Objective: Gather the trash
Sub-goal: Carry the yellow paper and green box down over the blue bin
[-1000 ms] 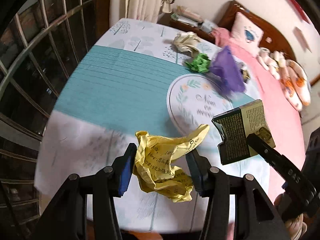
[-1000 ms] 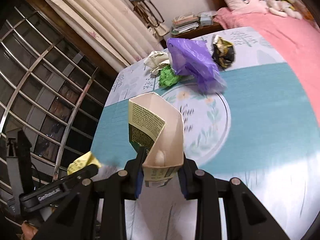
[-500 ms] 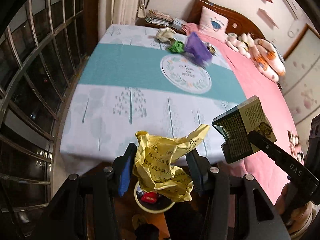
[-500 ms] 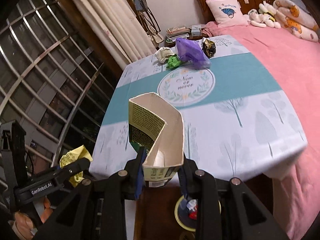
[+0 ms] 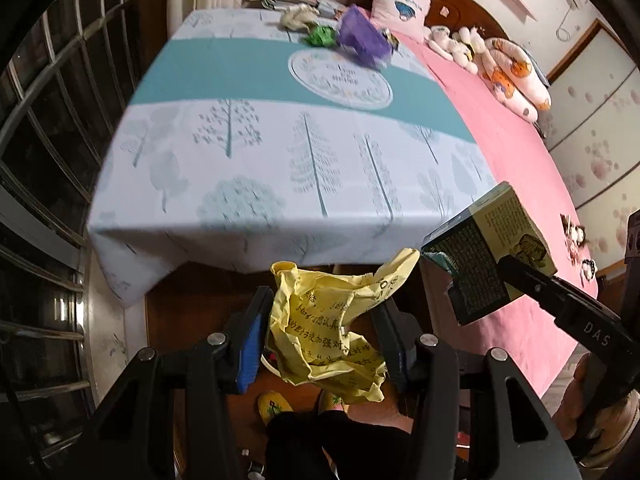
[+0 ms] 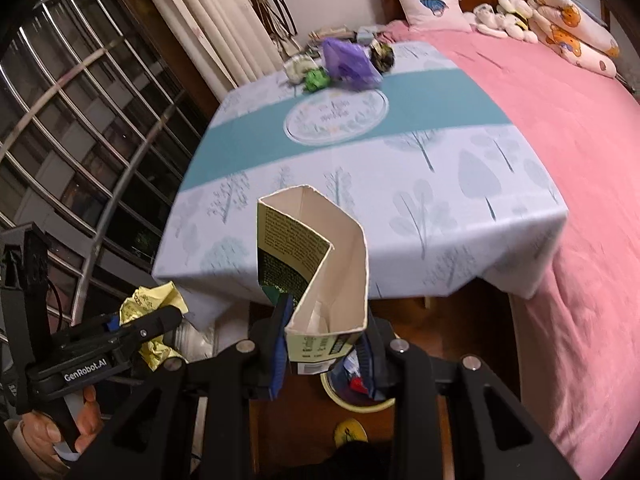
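My left gripper [image 5: 320, 336] is shut on a crumpled yellow paper [image 5: 328, 332], held off the table's near edge above the floor. My right gripper [image 6: 324, 344] is shut on an opened green carton [image 6: 320, 272]; the carton also shows in the left wrist view [image 5: 484, 264]. A round yellow-rimmed bin [image 6: 356, 394] with trash in it sits on the floor just below the carton. A purple bag [image 6: 348, 66], a green wad [image 6: 316, 79], a white wad [image 6: 298, 68] and a dark wrapper [image 6: 382, 55] lie at the table's far end.
The table [image 5: 280, 152] has a white-and-teal tree-print cloth. A bed with a pink cover [image 6: 540, 92] runs along its right side. A window with metal bars [image 5: 44, 128] is on the left. Yellow slippers [image 5: 276, 406] are on the wooden floor.
Both grippers pulled back from over the table and lowered past its near edge, keeping the paper and the carton. The floor and the bin came into view.
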